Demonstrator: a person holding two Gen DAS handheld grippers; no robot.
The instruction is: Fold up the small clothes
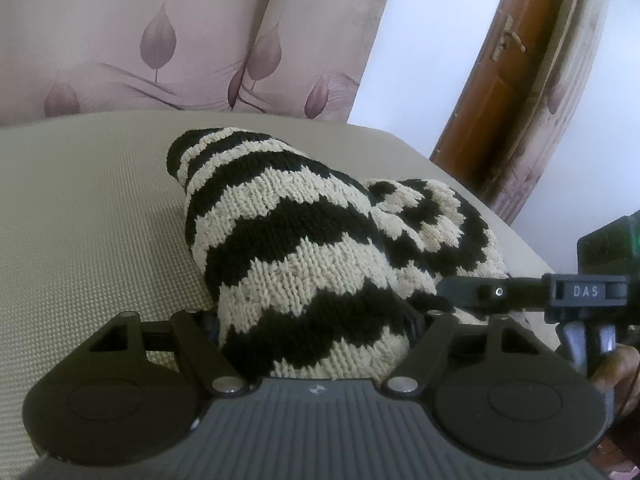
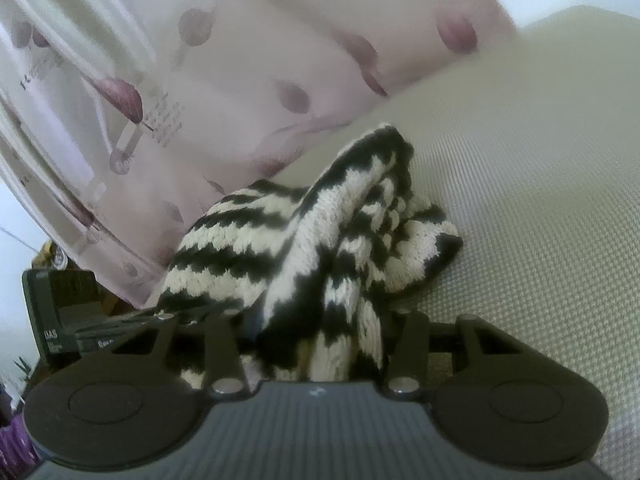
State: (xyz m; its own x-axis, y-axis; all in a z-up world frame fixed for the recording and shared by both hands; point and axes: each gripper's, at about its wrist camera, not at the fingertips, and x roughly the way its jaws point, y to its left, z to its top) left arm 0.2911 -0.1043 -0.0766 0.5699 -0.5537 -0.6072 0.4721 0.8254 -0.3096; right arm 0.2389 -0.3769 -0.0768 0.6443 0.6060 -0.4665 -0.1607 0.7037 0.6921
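Note:
A small black-and-cream striped knit garment (image 1: 304, 240) lies bunched on a beige textured surface (image 1: 88, 216). My left gripper (image 1: 314, 324) is shut on its near edge, and the knit covers the fingertips. My right gripper (image 2: 316, 328) is shut on another part of the same garment (image 2: 320, 240), which rises in a fold in front of it. The right gripper also shows in the left wrist view (image 1: 472, 290) at the right, with its fingers against the knit. The left gripper shows in the right wrist view (image 2: 132, 326) at the lower left.
A pink curtain with leaf prints (image 1: 160, 40) hangs behind the surface. A brown wooden door (image 1: 504, 80) stands at the right. The surface's edge (image 1: 460, 184) runs close behind the garment.

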